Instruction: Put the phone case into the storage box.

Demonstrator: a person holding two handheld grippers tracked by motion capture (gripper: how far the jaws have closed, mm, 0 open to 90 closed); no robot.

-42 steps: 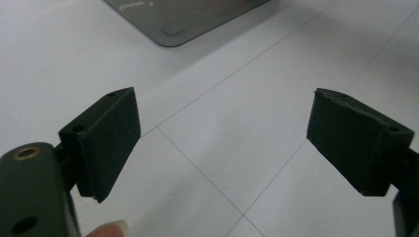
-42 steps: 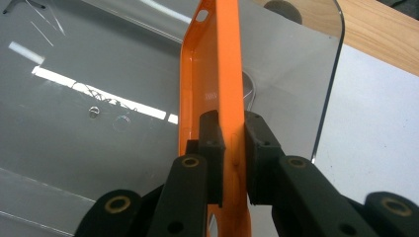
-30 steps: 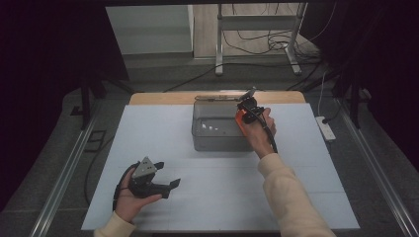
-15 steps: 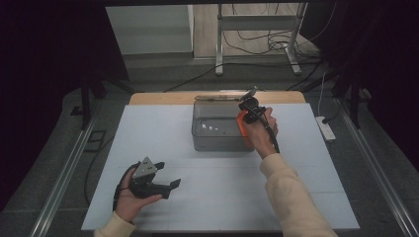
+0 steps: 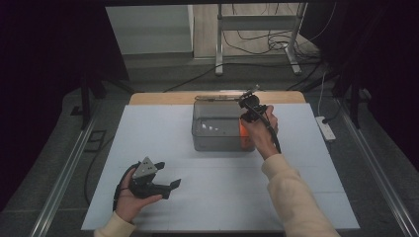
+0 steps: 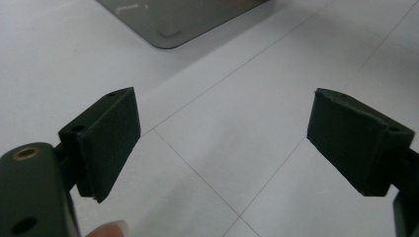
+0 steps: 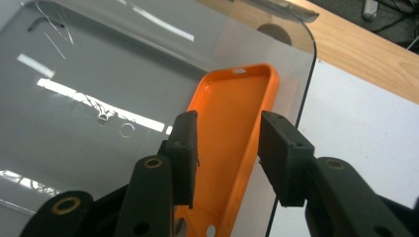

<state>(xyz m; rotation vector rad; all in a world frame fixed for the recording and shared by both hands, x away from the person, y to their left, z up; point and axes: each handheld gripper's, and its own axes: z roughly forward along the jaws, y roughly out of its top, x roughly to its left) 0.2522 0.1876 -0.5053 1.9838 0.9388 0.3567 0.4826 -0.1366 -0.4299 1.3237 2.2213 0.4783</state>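
Right gripper (image 7: pixel 227 148): It hangs over the right end of the clear box (image 5: pixel 217 129). Its jaws have just been opening. They now stand a little way apart, one on each side of the orange phone case (image 7: pixel 237 143). The pads do not seem to press on the case.
Orange phone case: It sits inside the clear box, up against the right wall. Its hollow side faces the right gripper's camera. In the high view it is a small orange patch (image 5: pixel 244 132) just under the right hand (image 5: pixel 261 132).
Clear box: It stands at the far middle of the white table top (image 5: pixel 148 143). A wooden strip (image 5: pixel 163 98) runs along the far edge behind it.
Left gripper (image 6: pixel 222 143): Its jaws are spread wide, with nothing between them. The white table top lies under them.
Left hand (image 5: pixel 129 197): It rests on the near left part of the table, well apart from the box, and holds the left gripper (image 5: pixel 168 186) pointing to the right.
Box corner: A grey corner of the box (image 6: pixel 173 19) shows at the top of the left gripper view.
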